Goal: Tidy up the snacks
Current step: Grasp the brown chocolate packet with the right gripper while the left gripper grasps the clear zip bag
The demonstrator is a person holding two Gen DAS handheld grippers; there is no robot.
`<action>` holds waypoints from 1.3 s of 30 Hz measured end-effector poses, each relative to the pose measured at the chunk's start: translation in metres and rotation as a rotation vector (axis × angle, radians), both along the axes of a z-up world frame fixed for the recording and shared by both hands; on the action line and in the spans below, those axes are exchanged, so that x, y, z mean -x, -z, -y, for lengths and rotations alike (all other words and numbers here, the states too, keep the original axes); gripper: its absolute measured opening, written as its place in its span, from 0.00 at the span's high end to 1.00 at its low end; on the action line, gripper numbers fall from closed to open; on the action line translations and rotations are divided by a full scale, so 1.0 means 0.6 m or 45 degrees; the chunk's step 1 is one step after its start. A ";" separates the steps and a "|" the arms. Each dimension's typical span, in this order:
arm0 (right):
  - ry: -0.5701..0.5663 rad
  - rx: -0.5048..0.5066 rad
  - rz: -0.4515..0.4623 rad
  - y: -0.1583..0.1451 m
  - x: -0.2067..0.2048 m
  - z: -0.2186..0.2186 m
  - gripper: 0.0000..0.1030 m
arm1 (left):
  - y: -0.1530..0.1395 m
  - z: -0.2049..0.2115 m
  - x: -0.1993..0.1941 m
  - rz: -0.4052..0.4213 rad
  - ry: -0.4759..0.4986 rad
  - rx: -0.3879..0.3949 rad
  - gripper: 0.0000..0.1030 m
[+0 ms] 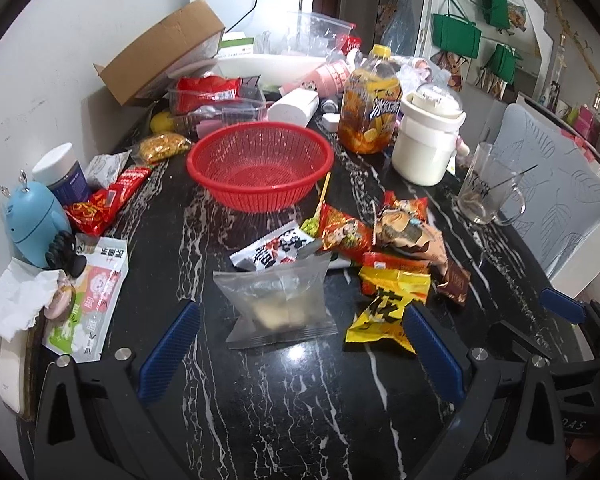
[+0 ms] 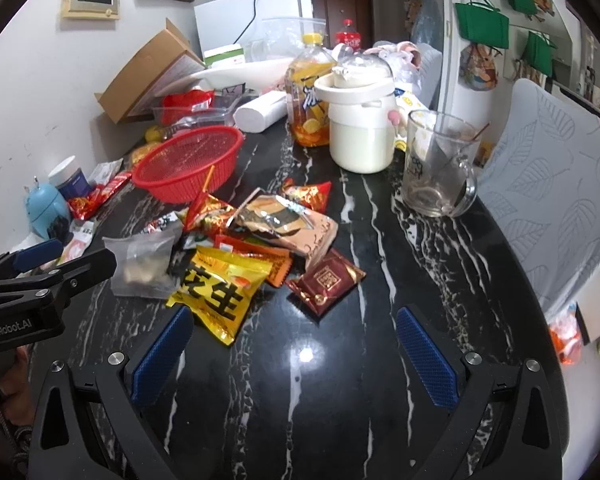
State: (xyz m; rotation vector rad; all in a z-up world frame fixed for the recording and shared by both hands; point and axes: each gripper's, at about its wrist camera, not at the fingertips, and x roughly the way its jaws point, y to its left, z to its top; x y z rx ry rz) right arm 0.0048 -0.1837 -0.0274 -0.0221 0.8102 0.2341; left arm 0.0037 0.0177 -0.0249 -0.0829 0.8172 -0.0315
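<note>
The left gripper [image 1: 300,340] is spread wide and low over the black table [image 1: 300,420], its blue pads on either side of the clear bag [image 1: 278,300], which lies flat at the near left edge of the snack pile. Neither pad seems to touch the bag, though the fisheye makes that hard to judge. The framing suggests the bag is the next pick: it is the nearest, loosest item, with room on both sides for the fingers.

The right gripper [image 2: 296,352] is also wide, holding nothing, and hangs over bare table just near of the pile. The yellow pack [image 2: 220,292] lies by its left pad and the brown sachet [image 2: 326,280] a little farther ahead. It looks parked clear of the other gripper's reach.

The rest of the snacks overlap in a heap right of centre: a red pack [image 1: 344,232], a seaweed pack [image 1: 404,228] and a white pack [image 1: 276,248].

The red basket [image 1: 260,160] stands empty just beyond the pile, open side up, very likely the place meant for the snacks, so sorting has barely begun. A glass mug [image 2: 436,168] and a white pot [image 2: 360,120] stand far right, away from the likely path to the basket.
</note>
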 end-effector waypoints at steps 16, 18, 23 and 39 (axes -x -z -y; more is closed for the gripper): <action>-0.012 -0.023 -0.104 0.051 -0.039 -0.009 0.00 | 0.066 -0.019 -0.055 -0.117 -0.048 0.001 0.00; -0.017 -0.026 -0.114 0.056 -0.048 -0.011 0.00 | 0.074 -0.021 -0.065 -0.131 -0.059 -0.001 0.00; -0.024 -0.024 -0.132 0.064 -0.066 -0.011 0.00 | 0.090 -0.026 -0.086 -0.155 -0.080 -0.014 0.00; 0.063 -0.056 -0.171 0.079 -0.113 0.035 0.05 | 0.107 -0.018 -0.101 -0.163 -0.026 -0.046 0.38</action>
